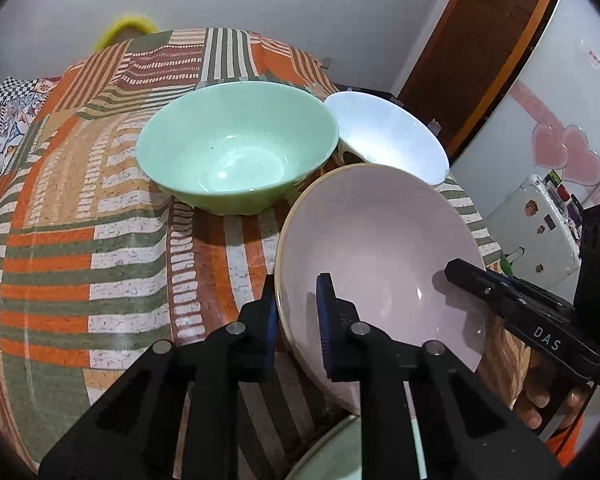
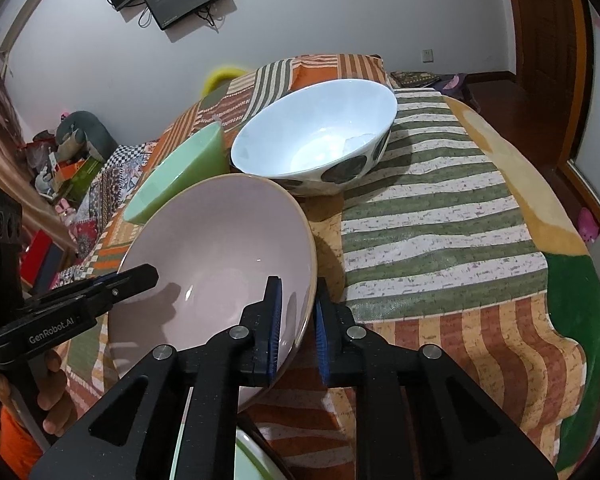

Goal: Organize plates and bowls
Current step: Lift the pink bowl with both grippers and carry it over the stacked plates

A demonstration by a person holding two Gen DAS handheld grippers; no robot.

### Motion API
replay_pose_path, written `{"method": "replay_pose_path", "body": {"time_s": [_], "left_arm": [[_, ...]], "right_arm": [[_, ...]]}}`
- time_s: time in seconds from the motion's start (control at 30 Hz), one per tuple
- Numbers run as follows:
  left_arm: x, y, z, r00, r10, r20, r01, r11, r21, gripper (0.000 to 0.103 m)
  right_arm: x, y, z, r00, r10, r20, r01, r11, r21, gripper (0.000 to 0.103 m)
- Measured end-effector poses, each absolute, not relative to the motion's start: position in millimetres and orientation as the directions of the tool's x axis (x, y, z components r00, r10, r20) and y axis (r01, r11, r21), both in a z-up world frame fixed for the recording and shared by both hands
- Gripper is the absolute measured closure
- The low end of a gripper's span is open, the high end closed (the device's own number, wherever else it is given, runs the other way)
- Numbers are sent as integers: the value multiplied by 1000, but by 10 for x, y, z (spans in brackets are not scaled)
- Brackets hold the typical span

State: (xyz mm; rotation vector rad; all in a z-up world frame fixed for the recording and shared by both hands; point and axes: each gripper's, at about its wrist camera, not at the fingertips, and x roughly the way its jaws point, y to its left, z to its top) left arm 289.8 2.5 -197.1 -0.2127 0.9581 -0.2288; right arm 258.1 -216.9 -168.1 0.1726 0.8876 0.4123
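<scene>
Pink bowl tilts steeply over the striped desk, caught at opposite sides of its rim by two hand-held claws. The left claw is clenched on the bowl's left rim, one blue pad inside the wall and the other outside; the right claw is clenched the same way on the right rim. In the left wrist view the right claw's black finger reaches into the bowl from the far side, with a hand gripping its handle below.

Behind the pink bowl, a green bowl sits upright on the desk, and just beside that, also behind the pink one, stands a white bowl with dark spots on its outer wall. A pale green rim shows directly under the pink bowl at the near edge; what kind of dish it belongs to cannot be told.

Judging by its glossy glaze and thin tan edge, the pink bowl is likely ceramic: stiff, fairly heavy for its wall thickness, slick under the pads and liable to chip or shatter if dropped or knocked against its neighbours. The rim is the only place thin enough for such claws to bite, and a hold on two opposite sides looks the safer way to carry it, since a single pinch on a smooth sloping wall could let it swing or slide out. Setting it into another bowl would call for a gentle, level descent.
</scene>
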Motion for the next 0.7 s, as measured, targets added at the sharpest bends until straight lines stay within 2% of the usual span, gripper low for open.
{"method": "replay_pose_path", "body": {"time_s": [0.7], "left_arm": [[1996, 61, -1252, 642, -286, -712, 130, 955, -266, 86]], "right_arm": [[2072, -2135, -1159, 618, 428, -659, -331, 902, 277, 89]]}}
